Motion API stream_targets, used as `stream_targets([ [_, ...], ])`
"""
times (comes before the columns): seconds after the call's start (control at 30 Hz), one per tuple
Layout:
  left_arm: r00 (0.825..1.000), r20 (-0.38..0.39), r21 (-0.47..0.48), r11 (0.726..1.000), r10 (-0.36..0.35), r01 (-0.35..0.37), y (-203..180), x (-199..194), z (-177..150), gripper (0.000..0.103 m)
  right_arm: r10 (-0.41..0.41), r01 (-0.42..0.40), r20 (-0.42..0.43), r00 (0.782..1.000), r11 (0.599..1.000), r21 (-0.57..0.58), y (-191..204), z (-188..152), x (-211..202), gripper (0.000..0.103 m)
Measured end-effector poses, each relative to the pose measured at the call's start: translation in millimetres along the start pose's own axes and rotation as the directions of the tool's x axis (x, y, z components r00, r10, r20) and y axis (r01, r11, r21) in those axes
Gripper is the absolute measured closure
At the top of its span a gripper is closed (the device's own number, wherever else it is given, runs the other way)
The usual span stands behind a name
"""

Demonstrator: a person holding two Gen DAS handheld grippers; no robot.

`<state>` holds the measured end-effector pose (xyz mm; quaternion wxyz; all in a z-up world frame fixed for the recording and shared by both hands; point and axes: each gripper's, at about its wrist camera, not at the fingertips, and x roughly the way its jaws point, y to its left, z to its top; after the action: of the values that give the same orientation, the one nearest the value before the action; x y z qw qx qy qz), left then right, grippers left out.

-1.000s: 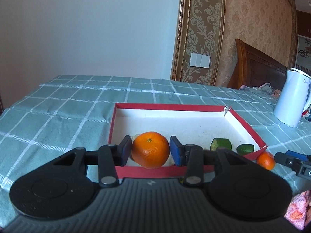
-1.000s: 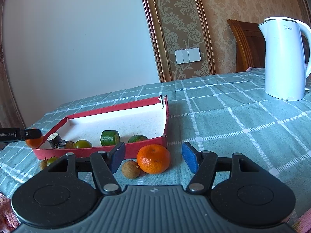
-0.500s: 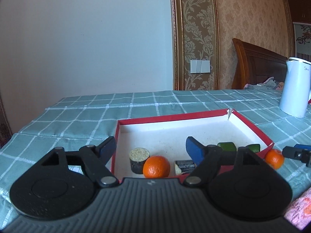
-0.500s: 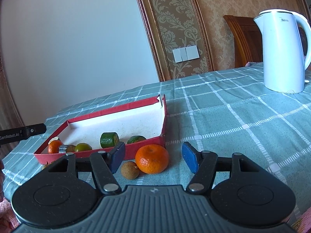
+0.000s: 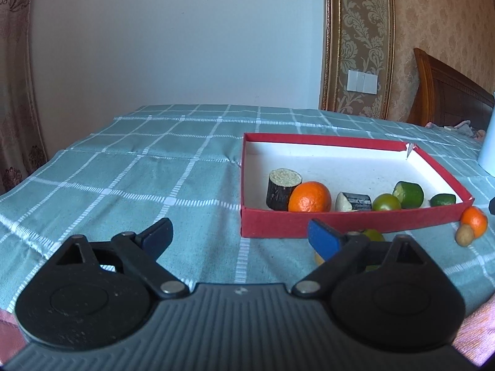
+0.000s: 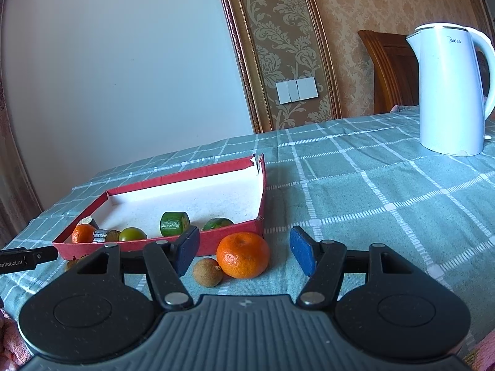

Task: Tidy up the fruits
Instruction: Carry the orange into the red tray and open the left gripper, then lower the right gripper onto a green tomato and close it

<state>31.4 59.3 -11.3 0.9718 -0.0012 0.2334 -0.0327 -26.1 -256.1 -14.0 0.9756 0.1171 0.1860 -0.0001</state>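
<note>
Both grippers' fingers are spread apart, holding nothing: the left gripper (image 5: 239,235) sits at the red box's (image 5: 340,221) seven o'clock, while the right gripper (image 6: 244,252) frames a mandarin (image 6: 243,255) on the surface (image 6: 386,191).

From my right-hand camera I read "Midea" in small grey letters near the top of the tall white plastic electric kettle (image 6: 450,92). At the left edge, the black bar of my left tongs (image 6: 26,258) carries white lettering, cut off, reading "enRobot.AI". My left-hand camera shows nothing readable.
</note>
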Motion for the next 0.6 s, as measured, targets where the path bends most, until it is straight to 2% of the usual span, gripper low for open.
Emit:
stream_targets([
  [0.03,1.000,-0.006,-0.006,1.000,0.003,-0.003,0.8,0.4,-0.3,0.003,0.001,-0.001,0.002,1.000,1.000,-0.008,1.3,-0.4,-0.5,0.039],
  [0.27,1.000,-0.019,-0.046,0.999,-0.001,0.000,7.4,0.9,-1.2,0.002,0.009,-0.008,0.012,1.000,0.998,-0.066,10.5,-1.7,-4.1,0.039],
  [0.5,1.000,-0.020,-0.108,0.994,-0.020,0.017,16.2,1.3,-0.7,0.000,0.055,-0.061,-0.044,0.998,0.986,-0.157,35.6,-3.0,-6.8,0.039],
  [0.57,1.000,-0.018,-0.119,0.993,-0.021,0.019,18.1,1.2,-0.6,0.000,0.078,-0.086,-0.054,0.996,0.979,-0.187,47.5,-2.8,-8.5,0.031],
  [0.6,1.000,-0.017,-0.123,0.992,-0.019,0.017,18.3,1.3,-0.3,0.000,0.087,-0.097,-0.056,0.995,0.975,-0.202,54.0,-2.5,-9.1,0.024],
])
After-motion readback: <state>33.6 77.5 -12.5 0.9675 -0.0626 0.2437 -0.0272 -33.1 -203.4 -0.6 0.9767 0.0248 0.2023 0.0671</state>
